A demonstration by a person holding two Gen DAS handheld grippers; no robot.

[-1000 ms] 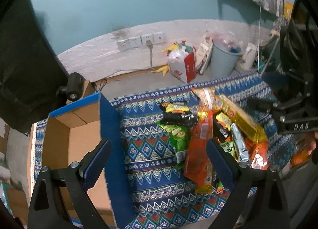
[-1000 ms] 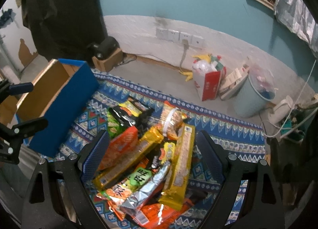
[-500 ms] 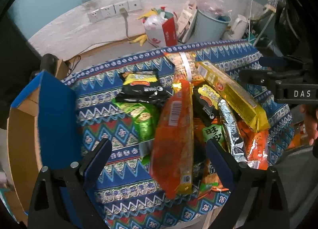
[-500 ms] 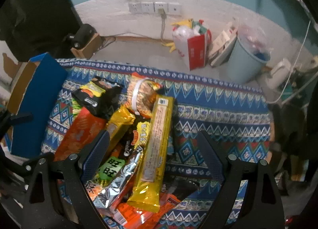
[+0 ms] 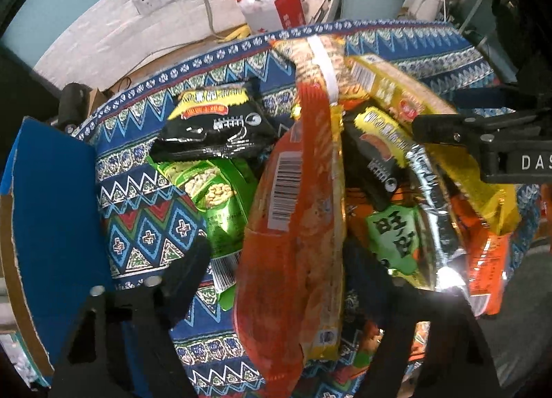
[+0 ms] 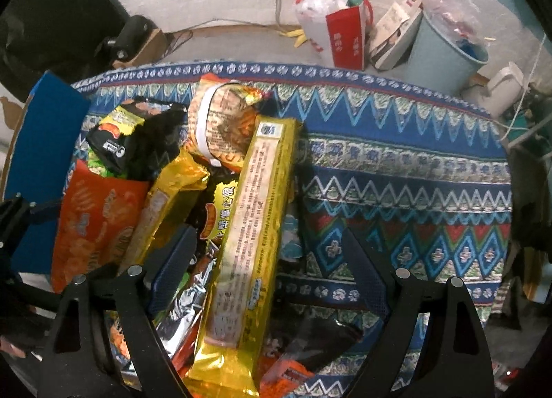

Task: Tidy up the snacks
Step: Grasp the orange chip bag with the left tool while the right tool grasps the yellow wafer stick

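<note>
Patterned cloth [image 5: 145, 225] below; left gripper [image 5: 279, 280] steeply down, jaws just narrowed astride orange packet [image 5: 293, 242]; right gripper [image 6: 272, 260] spread wide, empty.

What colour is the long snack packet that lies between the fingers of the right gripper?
Golden yellow, a long yellow packet with small printed text; the right wrist view shows it best.

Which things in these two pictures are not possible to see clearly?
- Left wrist view: inside of the cardboard box, cut off by the left edge.
- Left wrist view: snacks under the long orange packet, covered by it.
- Right wrist view: silver packet, partly behind the right gripper.
- Both views: small print on packets, too small.
</note>
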